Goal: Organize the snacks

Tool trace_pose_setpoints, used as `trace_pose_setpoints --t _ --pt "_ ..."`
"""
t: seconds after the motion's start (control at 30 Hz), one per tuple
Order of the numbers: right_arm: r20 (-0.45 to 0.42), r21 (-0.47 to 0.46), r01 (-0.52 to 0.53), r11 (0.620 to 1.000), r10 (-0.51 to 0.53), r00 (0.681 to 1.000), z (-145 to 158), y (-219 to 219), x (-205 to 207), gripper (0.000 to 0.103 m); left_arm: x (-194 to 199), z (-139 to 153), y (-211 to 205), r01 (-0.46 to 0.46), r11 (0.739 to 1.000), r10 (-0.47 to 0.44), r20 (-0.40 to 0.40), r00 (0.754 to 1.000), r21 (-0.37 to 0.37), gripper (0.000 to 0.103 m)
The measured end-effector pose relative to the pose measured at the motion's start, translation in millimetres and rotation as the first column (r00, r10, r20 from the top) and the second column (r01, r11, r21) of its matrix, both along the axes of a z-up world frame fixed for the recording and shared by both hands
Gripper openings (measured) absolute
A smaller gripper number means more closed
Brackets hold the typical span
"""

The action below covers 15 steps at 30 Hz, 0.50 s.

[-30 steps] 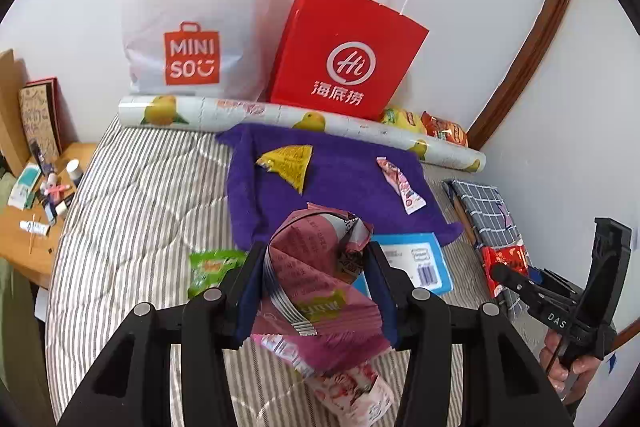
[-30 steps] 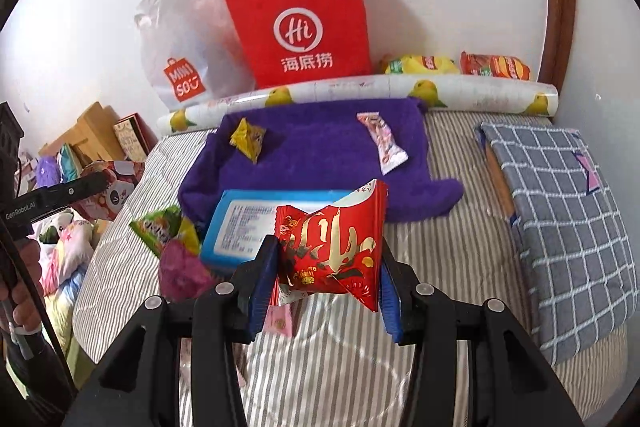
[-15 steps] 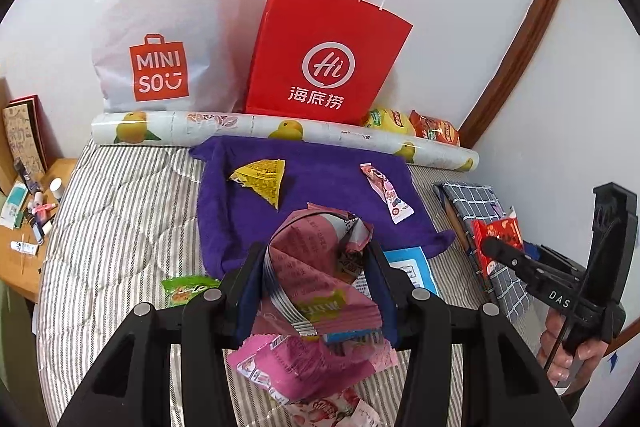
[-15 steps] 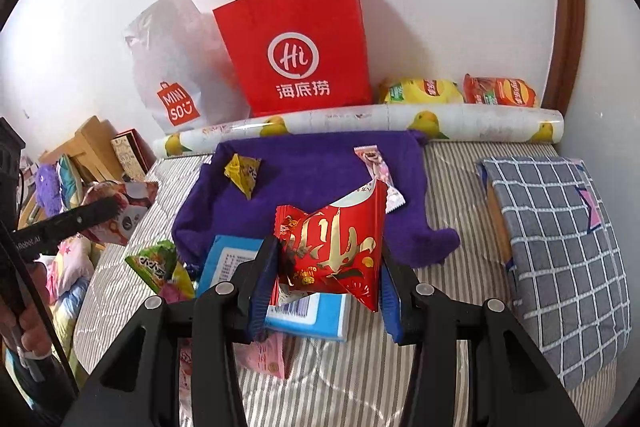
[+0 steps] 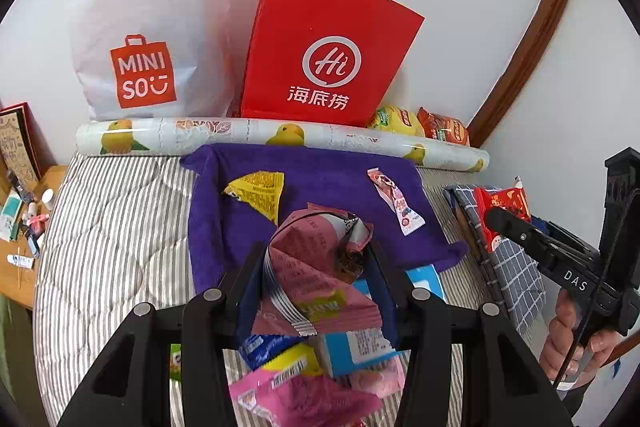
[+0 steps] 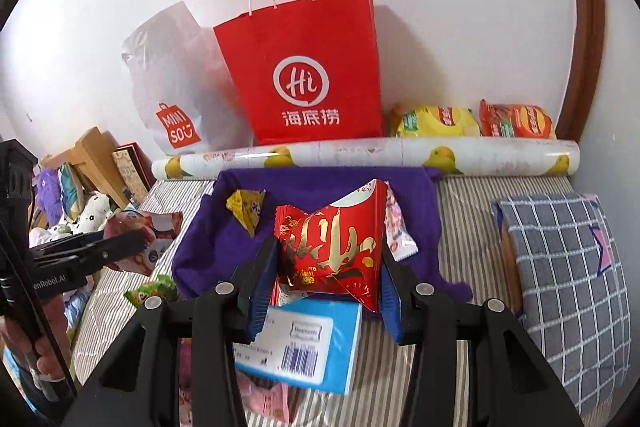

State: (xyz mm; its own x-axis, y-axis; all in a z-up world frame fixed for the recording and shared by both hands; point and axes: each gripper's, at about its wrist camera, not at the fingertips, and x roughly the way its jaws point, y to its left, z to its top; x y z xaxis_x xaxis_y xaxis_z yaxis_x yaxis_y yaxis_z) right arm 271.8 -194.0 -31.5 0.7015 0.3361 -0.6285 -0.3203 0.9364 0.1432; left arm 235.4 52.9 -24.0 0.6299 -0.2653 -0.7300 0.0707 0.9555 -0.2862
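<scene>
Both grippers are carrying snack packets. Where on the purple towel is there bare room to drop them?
The purple towel is bare between the yellow triangular packet and the pink stick packet, and along its left edge. Crowded: near the blue box, where loose packets pile.

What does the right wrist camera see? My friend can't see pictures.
The right gripper holds a red snack packet above a striped bed. Behind it lies a purple towel, then a red paper bag against the wall.
</scene>
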Motion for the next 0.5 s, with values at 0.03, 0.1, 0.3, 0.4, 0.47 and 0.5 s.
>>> trace_pose_setpoints --t 0.03,0.1,0.3,0.4,0.47,0.5 --pt "0.003 -0.001 -0.002 1.000 0.002 1.000 0 1 3 0.046 4 0 -1 0.000 1.000 0.000 -0.002 1.000 0.003 0.046" --pt "0.010 -0.003 -0.005 1.000 0.005 1.000 1 4 9 0.046 10 -2 -2 0.000 1.000 0.000 -0.003 1.000 0.007 0.046" --pt "-0.001 -0.003 -0.008 1.000 0.008 1.000 -11 7 28 0.046 28 -15 -5 0.004 1.000 -0.004 -0.024 1.000 0.004 0.046" --pt "-0.019 -0.013 -0.002 1.000 0.002 1.000 -21 8 42 0.046 37 -22 -5 0.004 1.000 -0.004 -0.034 0.999 0.002 0.046" --pt "-0.020 -0.031 -0.001 1.000 0.000 1.000 -26 9 47 0.046 42 -26 -5 0.003 1.000 -0.003 -0.039 0.999 0.002 0.046" --pt "-0.018 -0.037 0.000 0.999 -0.001 1.000 -29 10 50 0.046 44 -29 -4 0.003 1.000 -0.003 -0.042 0.999 0.002 0.046"
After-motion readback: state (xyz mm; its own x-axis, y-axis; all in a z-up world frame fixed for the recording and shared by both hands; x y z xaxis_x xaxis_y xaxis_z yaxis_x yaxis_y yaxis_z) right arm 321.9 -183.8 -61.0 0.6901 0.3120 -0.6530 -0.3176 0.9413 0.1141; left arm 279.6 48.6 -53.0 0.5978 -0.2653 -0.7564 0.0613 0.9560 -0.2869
